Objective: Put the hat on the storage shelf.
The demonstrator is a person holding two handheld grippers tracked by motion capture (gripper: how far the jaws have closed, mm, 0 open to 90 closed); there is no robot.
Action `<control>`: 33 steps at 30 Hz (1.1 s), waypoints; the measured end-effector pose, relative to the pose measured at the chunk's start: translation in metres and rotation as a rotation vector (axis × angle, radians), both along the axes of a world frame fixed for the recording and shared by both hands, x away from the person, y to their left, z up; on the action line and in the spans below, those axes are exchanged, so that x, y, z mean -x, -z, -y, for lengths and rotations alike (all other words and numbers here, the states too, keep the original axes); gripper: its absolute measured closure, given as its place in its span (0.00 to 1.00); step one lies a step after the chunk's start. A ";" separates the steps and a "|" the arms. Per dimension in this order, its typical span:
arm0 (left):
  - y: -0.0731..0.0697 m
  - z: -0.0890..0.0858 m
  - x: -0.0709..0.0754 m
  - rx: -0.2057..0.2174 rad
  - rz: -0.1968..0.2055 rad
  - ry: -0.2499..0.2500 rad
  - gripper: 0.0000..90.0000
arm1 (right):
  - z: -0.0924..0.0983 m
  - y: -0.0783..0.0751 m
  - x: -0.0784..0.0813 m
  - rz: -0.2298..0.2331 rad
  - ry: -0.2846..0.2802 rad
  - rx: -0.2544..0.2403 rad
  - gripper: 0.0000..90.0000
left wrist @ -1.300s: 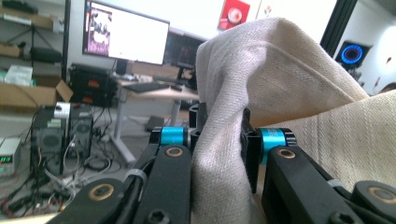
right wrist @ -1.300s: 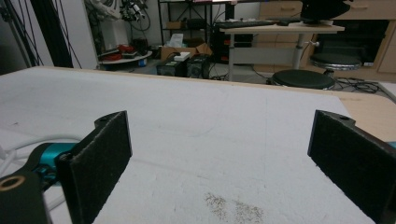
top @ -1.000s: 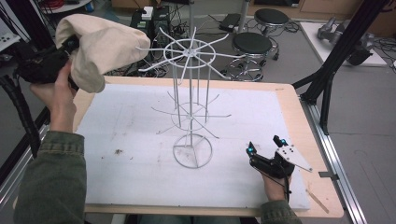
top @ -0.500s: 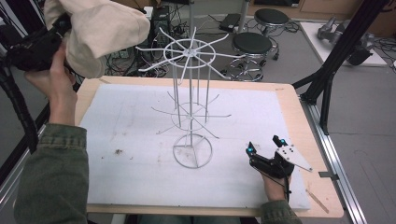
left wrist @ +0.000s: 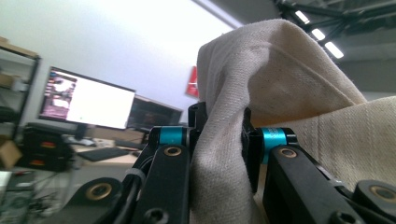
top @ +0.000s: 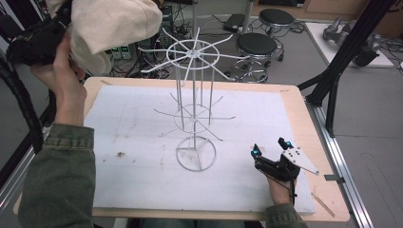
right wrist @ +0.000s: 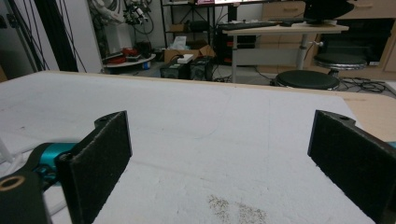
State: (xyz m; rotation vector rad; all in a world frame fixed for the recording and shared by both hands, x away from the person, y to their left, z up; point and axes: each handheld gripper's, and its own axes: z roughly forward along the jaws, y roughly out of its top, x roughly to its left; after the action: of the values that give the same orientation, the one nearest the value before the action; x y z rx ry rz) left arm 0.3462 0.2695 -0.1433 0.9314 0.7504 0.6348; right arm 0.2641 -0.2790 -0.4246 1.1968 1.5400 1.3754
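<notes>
A wire rack (top: 194, 109) stands mid-table (top: 294, 102); a cloth (top: 111, 26) hangs far left, a gripper (top: 270, 148) rests near right.

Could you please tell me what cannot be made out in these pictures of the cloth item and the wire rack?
- Cloth item: its top is cut off by the high view's upper edge, and the left gripper view shows just folds between the left gripper's jaws, so its kind is unclear.
- Wire rack: its thin lower arms are too fine to count in the high view.
- Right gripper: small there; its own view shows the jaws apart.
</notes>
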 end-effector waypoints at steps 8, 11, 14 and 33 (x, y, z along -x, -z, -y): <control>-0.005 0.024 -0.005 0.022 -0.018 0.017 0.87 | -0.001 0.001 -0.002 -0.003 -0.004 0.004 0.06; -0.002 0.036 -0.009 0.065 -0.029 0.056 0.87 | -0.002 0.001 -0.002 -0.003 -0.009 0.006 0.06; 0.003 0.047 -0.012 0.079 -0.036 0.087 0.87 | -0.002 0.000 -0.001 0.001 -0.015 0.007 0.06; 0.086 0.041 -0.016 -0.027 -0.108 0.346 0.84 | -0.003 0.000 -0.002 0.002 -0.013 0.009 0.06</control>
State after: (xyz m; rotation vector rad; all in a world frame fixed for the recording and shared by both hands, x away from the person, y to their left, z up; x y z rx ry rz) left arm 0.3622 0.2289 -0.2292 1.0968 0.6561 0.2932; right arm 0.2660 -0.2757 -0.4250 1.1820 1.5528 1.3765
